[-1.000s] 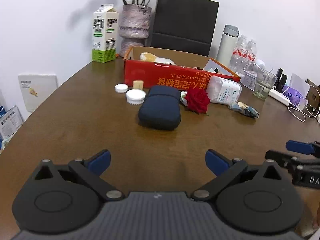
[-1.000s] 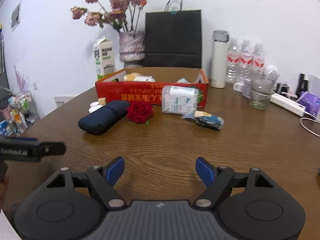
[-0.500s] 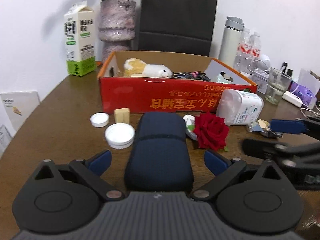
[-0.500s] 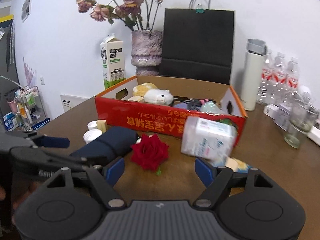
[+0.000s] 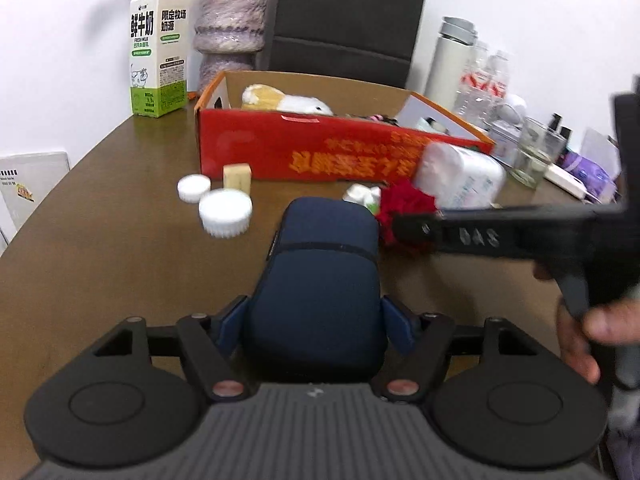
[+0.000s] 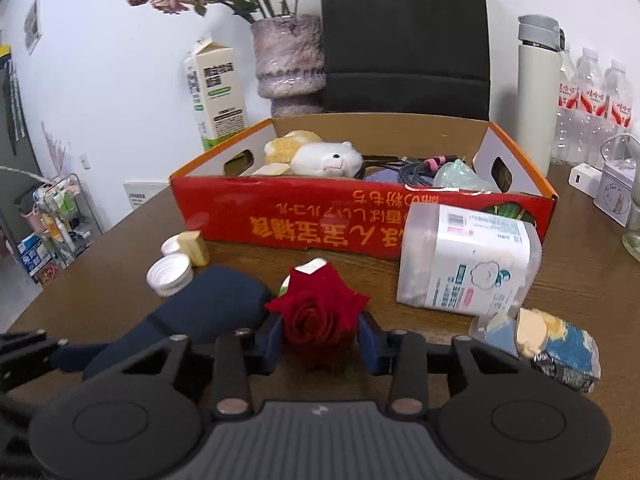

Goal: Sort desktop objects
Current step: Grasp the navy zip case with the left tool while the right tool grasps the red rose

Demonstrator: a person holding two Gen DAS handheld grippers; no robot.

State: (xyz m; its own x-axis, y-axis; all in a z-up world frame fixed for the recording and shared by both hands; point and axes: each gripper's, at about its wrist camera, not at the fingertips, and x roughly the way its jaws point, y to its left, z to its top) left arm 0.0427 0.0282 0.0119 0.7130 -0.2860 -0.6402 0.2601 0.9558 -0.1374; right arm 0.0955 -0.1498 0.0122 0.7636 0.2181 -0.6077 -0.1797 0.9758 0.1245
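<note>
Left hand-held gripper (image 5: 314,326): blue pads on both sides of the near end of the navy pouch (image 5: 320,280), touching it; looks clamped on the pouch. Pouch lies flat on the brown surface (image 5: 120,264), long axis pointing toward the red box (image 5: 320,152).

Right hand-held gripper (image 6: 322,340): fingers straddle the red rose (image 6: 318,312), pads right at its sides. Can't tell whether they actually pinch it or just bracket it. Rose sits on the surface just right of the pouch's far end, white-green scrap (image 6: 308,270) right behind it.

Around them:
- Two white caps (image 5: 226,212) and a tan block (image 5: 237,176) left of the pouch, between it and the box front.
- Clear tub with a white label (image 6: 468,264) on its side, right of the rose, against the box front.
- Crumpled blue-yellow wrapper (image 6: 552,348) near the tub, just right of the right gripper.
- Box is open-topped; holds a plush toy (image 6: 320,156), cables (image 6: 416,164), other bits.
- Behind the box: milk carton (image 5: 159,46), vase (image 5: 230,20), black bag (image 6: 404,32), thermos (image 6: 538,92), water bottles (image 6: 592,104).

Left-wrist view is motion-blurred on the right, where the right gripper's arm crosses in front of the rose.
</note>
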